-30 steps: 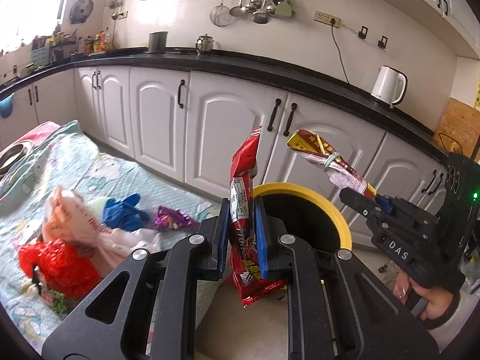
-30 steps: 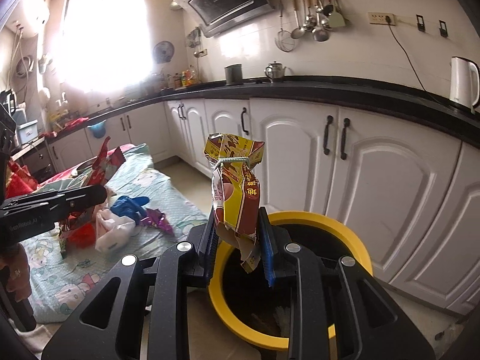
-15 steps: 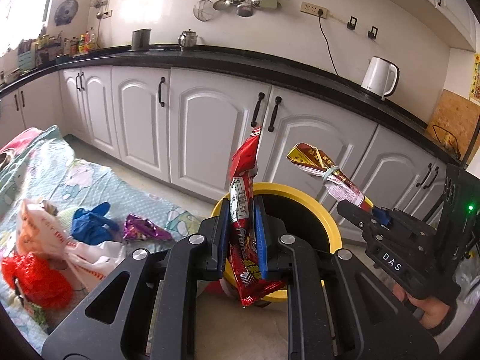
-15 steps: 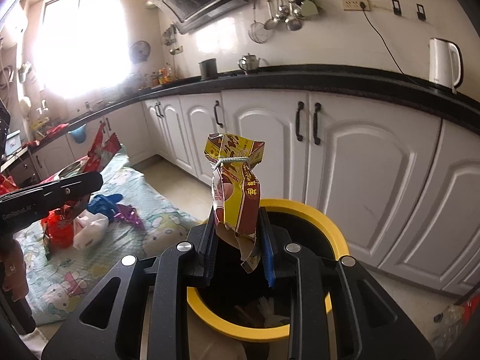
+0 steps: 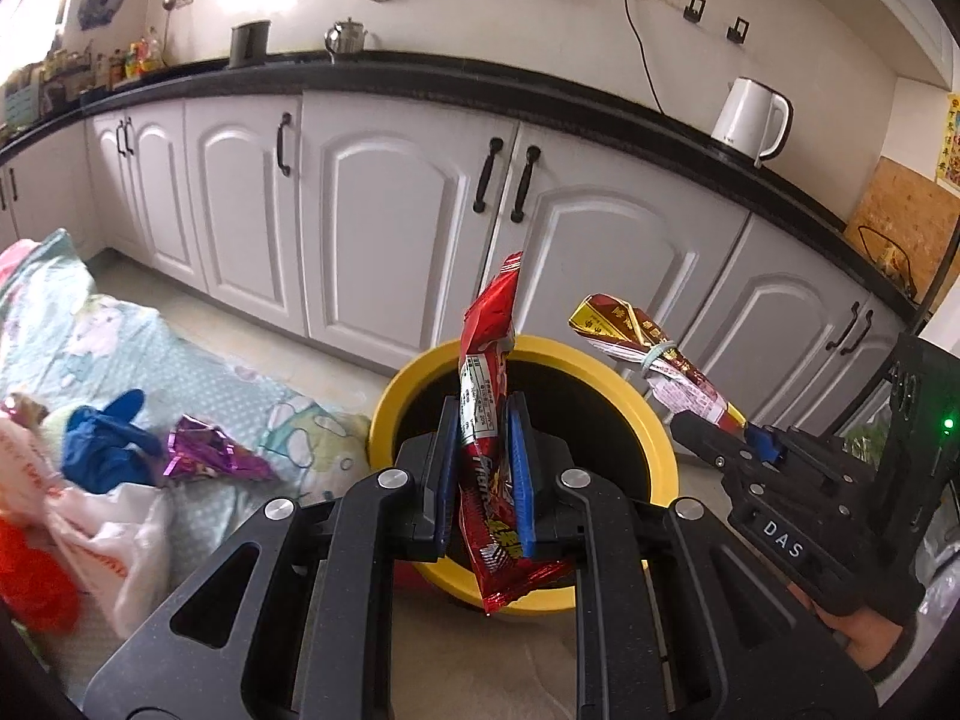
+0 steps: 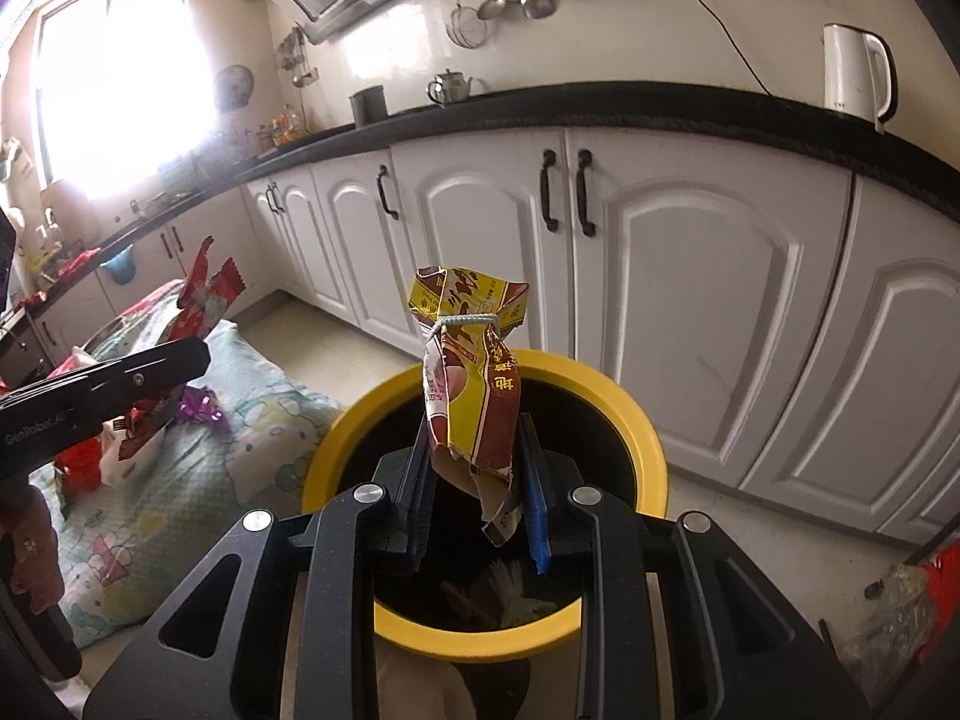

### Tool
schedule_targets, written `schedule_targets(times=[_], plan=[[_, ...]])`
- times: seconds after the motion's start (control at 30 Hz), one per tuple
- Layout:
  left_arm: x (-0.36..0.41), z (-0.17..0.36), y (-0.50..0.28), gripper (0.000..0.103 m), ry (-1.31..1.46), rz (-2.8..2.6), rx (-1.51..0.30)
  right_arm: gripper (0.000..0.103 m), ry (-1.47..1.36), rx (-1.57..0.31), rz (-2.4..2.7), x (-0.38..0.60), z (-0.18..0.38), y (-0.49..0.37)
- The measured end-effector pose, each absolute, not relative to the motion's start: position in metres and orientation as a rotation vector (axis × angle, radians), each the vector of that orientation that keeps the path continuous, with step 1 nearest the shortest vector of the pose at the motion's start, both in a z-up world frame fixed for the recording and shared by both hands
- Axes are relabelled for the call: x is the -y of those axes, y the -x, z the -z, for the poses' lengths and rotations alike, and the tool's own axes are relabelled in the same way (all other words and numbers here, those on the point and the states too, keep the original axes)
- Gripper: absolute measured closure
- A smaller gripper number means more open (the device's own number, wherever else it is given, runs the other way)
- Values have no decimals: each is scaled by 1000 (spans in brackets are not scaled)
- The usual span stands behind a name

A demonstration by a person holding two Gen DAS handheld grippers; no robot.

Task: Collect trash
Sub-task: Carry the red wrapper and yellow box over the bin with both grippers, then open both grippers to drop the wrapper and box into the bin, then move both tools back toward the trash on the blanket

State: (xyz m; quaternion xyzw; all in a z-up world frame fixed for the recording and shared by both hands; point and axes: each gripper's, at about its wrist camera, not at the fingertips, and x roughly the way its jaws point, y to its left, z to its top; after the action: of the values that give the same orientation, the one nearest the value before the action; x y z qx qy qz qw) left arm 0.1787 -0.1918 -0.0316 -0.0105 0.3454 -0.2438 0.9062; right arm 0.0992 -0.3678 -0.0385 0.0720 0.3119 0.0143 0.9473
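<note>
Above the yellow-rimmed trash bin (image 6: 651, 468) on a kitchen floor, two hand-held grippers each carry a snack packet. The left gripper (image 5: 483, 468) is clamped narrowly on a red snack wrapper (image 5: 487, 384), pinching it at mid-length so that the upper end stands up above the blue pads (image 5: 521, 480) and the lower end hangs below them, in front of the bin's near rim. The right gripper (image 6: 477, 492) has its jaws closed on the lower part of a yellow-and-brown snack bag (image 6: 471, 396), whose neck is tied with a pale band and whose torn bottom corner dangles over the dark mouth of the bin.

Both packets look light, thin and crinkly; they bend wherever they are unsupported, so neither should need much force, and a flat pinch across the middle of the film, as now, seems the surest hold. Glossy film may slide between the pads if the grip slackens. Being so light, each may flutter or cling to a pad on release, so letting go well inside the rim appears wise, the red wrapper in particular.

More trash lies on the patterned cloth (image 5: 252, 396) to the left: a purple foil wrapper (image 5: 210, 459), a blue glove (image 5: 108, 447), and white and red plastic bags (image 5: 78, 540). White cabinets (image 5: 384, 210) and an electric kettle (image 5: 750, 120) stand behind.
</note>
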Motion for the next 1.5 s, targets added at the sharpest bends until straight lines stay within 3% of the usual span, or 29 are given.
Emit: schedule_targets(times=[0.8,0.9,1.03,1.2,1.37,1.5], plan=[[221,76,-227,90,16,523,-850,78,-190,-763,22,383,74,-113],[221,78,-231,78,22,517,-856,76,-194,-770,28,385,76,-114],[219,78,-234,57,29,506,-856,62,-202,-761,46,386,75,-115],[210,76,-231,41,43,476,-851,51,-203,-745,66,388,71,-112],[195,68,-224,11,76,440,-829,43,-196,-713,78,389,65,-108],[181,59,-214,11,81,407,-804,39,-194,-676,77,387,58,-105]])
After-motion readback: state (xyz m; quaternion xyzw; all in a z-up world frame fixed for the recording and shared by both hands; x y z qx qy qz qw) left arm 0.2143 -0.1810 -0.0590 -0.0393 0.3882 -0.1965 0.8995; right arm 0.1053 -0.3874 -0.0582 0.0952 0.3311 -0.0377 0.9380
